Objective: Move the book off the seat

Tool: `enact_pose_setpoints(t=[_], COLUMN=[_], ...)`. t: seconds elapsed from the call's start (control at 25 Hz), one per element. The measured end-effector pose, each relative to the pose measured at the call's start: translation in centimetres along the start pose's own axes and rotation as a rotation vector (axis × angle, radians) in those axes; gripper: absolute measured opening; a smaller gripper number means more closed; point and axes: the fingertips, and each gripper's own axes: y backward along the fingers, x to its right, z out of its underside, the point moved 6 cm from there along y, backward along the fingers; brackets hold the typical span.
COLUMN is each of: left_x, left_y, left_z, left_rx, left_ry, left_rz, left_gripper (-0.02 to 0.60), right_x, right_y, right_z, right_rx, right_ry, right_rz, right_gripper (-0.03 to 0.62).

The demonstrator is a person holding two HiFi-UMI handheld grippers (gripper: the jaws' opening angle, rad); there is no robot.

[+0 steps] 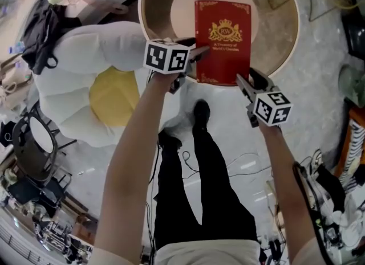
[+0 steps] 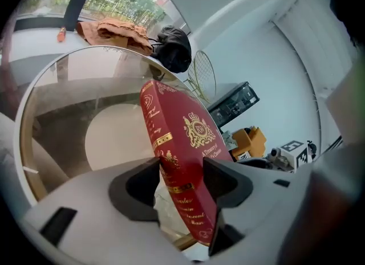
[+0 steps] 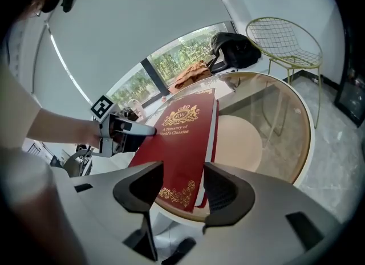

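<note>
Red book lies flat on the round glass top, its near edge just past the top's rim. Left gripper: jaws spread astride the spine at that rim; we cannot tell whether the pads touch. Right gripper: jaws spread around the overhanging corner, gaps showing. The top's far rim is cut off.

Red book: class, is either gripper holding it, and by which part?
The red book has its near corners between the jaws, spine corner in the left gripper, the other in the right gripper; whether either pair presses cannot be told.
</note>
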Motion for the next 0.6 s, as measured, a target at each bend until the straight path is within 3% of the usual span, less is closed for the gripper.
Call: enact_pose_setpoints(t=[0.16,0.28,0.48,0.6], left_x=[0.0,0.3,3.5,6.9], left_y=[1.1,3.6,9.9,14.9], left_z=[0.0,0.4,2.5,3.7], left_rx=[0.042,0.099,0.160,0.184], left_ry=[-0.068,-0.044,0.055,0.075], left_rz=[-0.151,-0.226,-0.206,-0.192], left_gripper=[0.273,0.272,0.236,0.179], right_x=[0.1,0.1,-1.2,-2.4], right_y=[0.2,2.2,7.8,10.7], right_z=[-0.1,-0.2,0.3,-0.3], right_rx=[0.004,0.021,0.004,0.017], right_ry=[-0.021,-0.060,-0.081,-0.123], right_rz=[0.010,0.034,0.053,0.068], right_gripper=[0.239,0.239,0.232,0.181])
